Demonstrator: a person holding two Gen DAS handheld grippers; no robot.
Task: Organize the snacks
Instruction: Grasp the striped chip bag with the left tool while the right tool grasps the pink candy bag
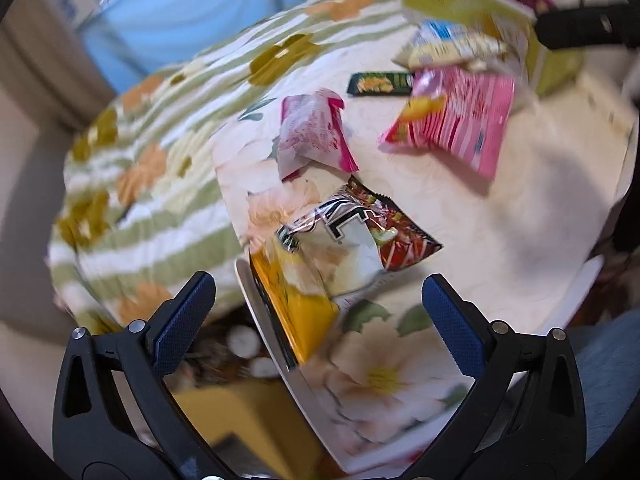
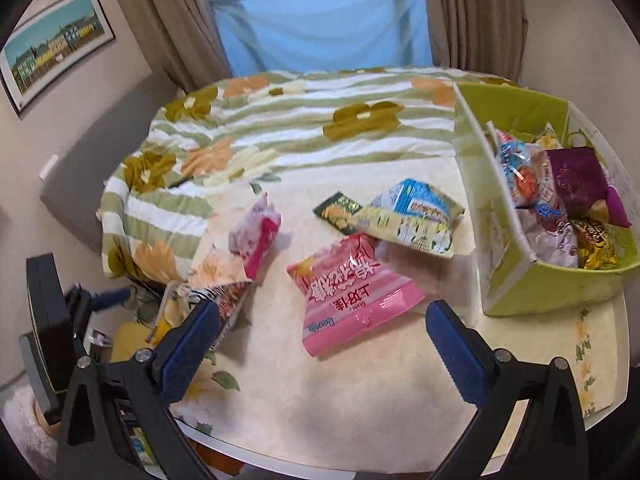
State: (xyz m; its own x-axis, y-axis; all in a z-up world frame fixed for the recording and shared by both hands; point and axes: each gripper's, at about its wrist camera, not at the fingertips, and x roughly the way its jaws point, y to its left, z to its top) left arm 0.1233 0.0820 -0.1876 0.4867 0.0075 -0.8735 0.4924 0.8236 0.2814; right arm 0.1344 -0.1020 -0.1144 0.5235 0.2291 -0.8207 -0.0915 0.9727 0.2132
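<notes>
Table (image 2: pixel 360 392): round, white rim, cream cloth w/ peach flowers.
Blanket (image 2: pixel 280 120): soft, green & white stripes w/ orange and olive flowers — lies over the far side.
Room: blue sheet (image 2: pixel 324 20) over the window, tan curtains (image 2: pixel 176 20) each side, framed pic (image 2: pixel 52 48) of a long yellow building on the wall.
Writing: pink bag (image 2: pixel 352 296) has big Chinese words, upside down in the right view; rest too blurry to read.
Snacks on table: pink bag flat, near the middle; small pink & white pack (image 2: pixel 256 236) left of it, puffed up; blue & yellow bag (image 2: pixel 412 216) behind, lying partly on a small dark green pack (image 2: pixel 336 208); shiny red & yellow bag (image 1: pixel 340 248) at the table edge, crinkly foil, half over the rim.
Box (image 2: pixel 520 280): lime green, stiff sides, on the right of the table — holds approx. six shiny packs, one purple (image 2: pixel 580 184).
Left claw (image 1: pixel 320 320): wide apart, nothing in it, just above the red & yellow bag.
Right claw (image 2: pixel 320 344): wide apart, nothing in it, over the near end of the pink bag.
</notes>
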